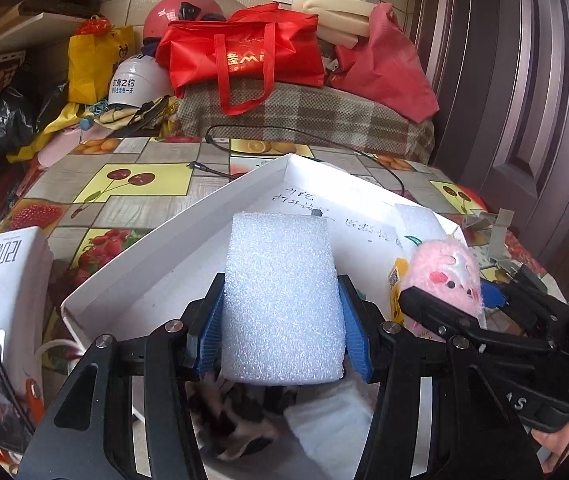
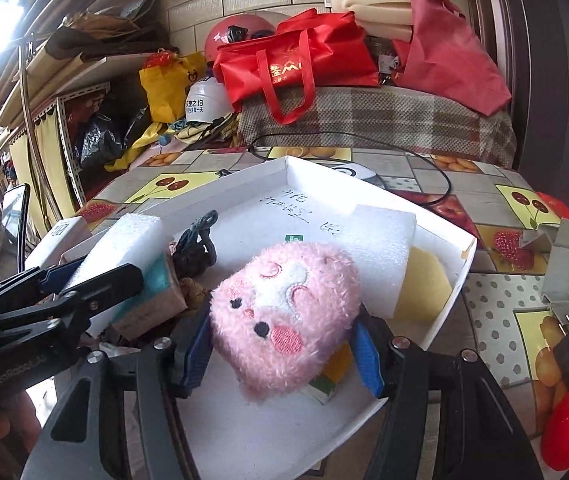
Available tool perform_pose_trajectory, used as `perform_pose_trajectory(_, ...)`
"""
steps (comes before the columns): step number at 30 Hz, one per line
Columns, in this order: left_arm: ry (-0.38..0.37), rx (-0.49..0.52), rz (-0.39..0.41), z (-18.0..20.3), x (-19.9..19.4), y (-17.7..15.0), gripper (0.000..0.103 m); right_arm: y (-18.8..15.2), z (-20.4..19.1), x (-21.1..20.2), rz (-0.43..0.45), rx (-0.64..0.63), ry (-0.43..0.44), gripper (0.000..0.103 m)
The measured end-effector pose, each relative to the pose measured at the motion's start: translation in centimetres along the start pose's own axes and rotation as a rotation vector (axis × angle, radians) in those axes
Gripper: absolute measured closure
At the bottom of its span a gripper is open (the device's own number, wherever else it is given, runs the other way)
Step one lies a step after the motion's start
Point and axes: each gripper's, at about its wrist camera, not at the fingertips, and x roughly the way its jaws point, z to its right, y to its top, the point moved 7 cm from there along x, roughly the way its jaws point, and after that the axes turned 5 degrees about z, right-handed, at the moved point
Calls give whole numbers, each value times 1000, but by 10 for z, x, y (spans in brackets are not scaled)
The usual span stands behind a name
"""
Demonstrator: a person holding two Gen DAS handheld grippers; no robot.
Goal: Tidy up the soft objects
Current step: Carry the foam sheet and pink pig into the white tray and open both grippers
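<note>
Nearest, the left hand-held gripper [image 1: 282, 316] has its two blue pads pressed against the sides of a white foam block [image 1: 282, 300], held above the near end of the white tray [image 1: 188, 220]; the block hides most of the tray floor behind it. Beside it, the right hand-held gripper [image 2: 280, 344] clamps a pink plush toy [image 2: 280, 316] over the same tray, its embroidered face turned up; the toy covers part of a small green-and-white carton [image 2: 324, 388] under it. Two foam blocks are countable: the held one and a second [image 2: 380, 256] lying against the tray's right wall, resting on something yellow [image 2: 424, 288] that is hard to identify. A dark knitted item [image 2: 196, 240] sits toward the tray's left side, partly hidden. Handwriting on the tray floor is unreadable. Beyond the tray, a black cable [image 2: 416, 160] loops on the fruit-patterned bench [image 2: 496, 296]. Farther behind the tray stand one red bag [image 2: 292, 60], one red helmet [image 2: 236, 32] and one white helmet [image 2: 204, 100].
</note>
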Motion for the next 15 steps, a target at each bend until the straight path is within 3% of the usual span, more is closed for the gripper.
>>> perform_pose_trajectory(6,28,-3,-1,4,19,9,50,-1,1,1,-7,4,-15,42)
perform_pose_trajectory(7,36,-18,3,1,17,9,46,-2,0,1,-7,0,-18,42)
perform_pose_trajectory(9,62,-53,13,-6,11,7,17,-2,-1,1,-7,-10,-23,38)
perform_pose_trajectory(10,74,-67,26,-9,6,7,11,-2,-2,1,-8,-15,-24,35)
perform_pose_trajectory(11,86,-78,47,-11,1,8,4,-2,-3,1,-11,-21,-24,25)
perform_pose_trajectory(12,92,-84,69,-13,-5,8,0,-2,-3,1,-11,-26,-28,17)
perform_pose_trajectory(15,117,-79,111,-15,-17,8,0,-1,-6,-3,17,-48,-40,11)
